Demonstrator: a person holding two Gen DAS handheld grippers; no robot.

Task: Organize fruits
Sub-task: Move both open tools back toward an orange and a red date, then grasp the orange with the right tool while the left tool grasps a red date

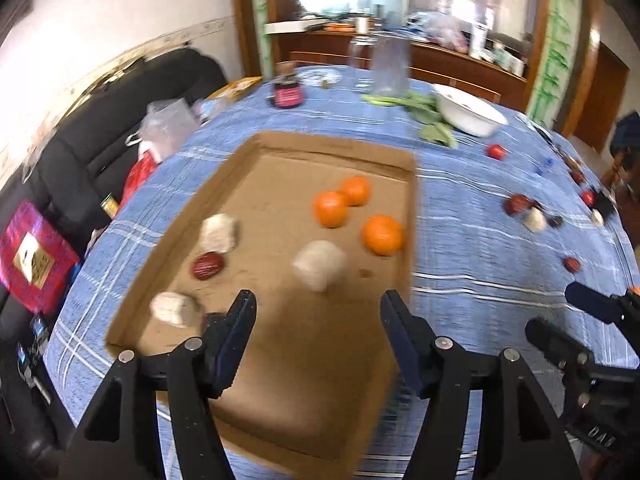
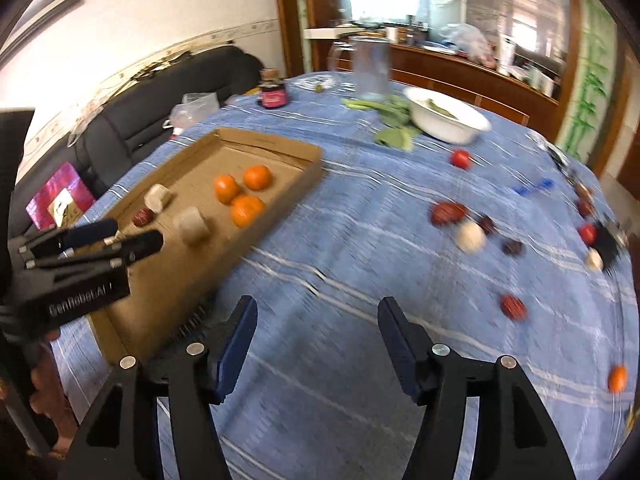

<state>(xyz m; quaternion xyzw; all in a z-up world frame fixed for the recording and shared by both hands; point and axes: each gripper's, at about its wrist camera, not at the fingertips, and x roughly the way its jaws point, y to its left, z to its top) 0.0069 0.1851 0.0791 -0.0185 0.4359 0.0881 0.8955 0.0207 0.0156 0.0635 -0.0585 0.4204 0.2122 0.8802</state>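
Note:
A shallow cardboard tray (image 1: 280, 144) lies on the blue checked tablecloth. It holds three oranges (image 1: 331, 209), three whitish lumps (image 1: 319, 264) and a dark red fruit (image 1: 207, 265). My left gripper (image 1: 316, 312) is open and empty above the tray's near end. My right gripper (image 2: 316, 316) is open and empty over bare cloth to the right of the tray (image 2: 280, 148). Loose on the cloth at the right are several red fruits (image 2: 448, 213), a whitish lump (image 2: 470, 236), a red tomato (image 2: 460, 158) and a small orange (image 2: 617, 378).
A white bowl (image 2: 446, 118) with green leaves beside it, a clear jug (image 2: 370, 70) and a dark jar (image 2: 273, 94) stand at the table's far side. A black sofa (image 2: 160, 100) runs along the left. A plastic bag (image 1: 168, 124) sits at the table's left edge.

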